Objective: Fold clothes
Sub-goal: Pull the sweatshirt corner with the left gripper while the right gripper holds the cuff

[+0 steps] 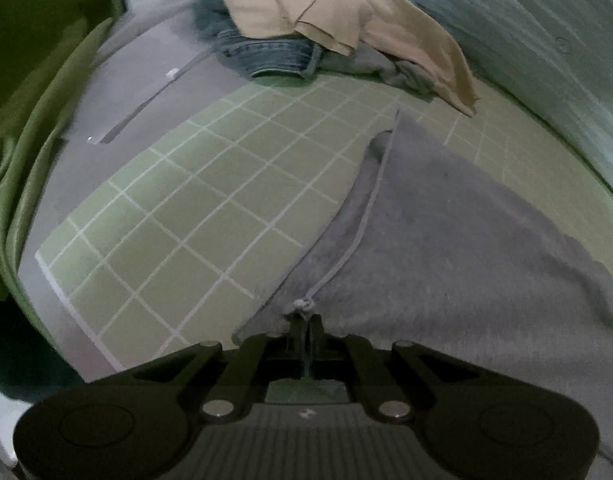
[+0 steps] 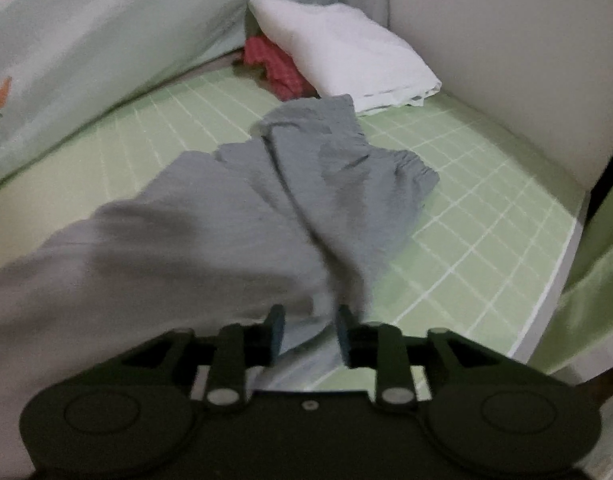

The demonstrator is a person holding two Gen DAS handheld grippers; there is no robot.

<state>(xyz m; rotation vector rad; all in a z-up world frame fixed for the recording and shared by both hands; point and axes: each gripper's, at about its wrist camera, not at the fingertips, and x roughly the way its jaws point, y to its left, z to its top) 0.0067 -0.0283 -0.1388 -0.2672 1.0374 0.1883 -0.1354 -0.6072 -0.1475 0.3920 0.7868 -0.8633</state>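
Left claw pinches the grey knit garment's corner, right claw spread around its edge on the green gridded mat; mid-fold, right likely needs grip.

I count one grey garment in front of me | one beige garment | one pair of jeans | one more grey cloth under the beige | one white folded cloth | one red cloth | one green grid mat
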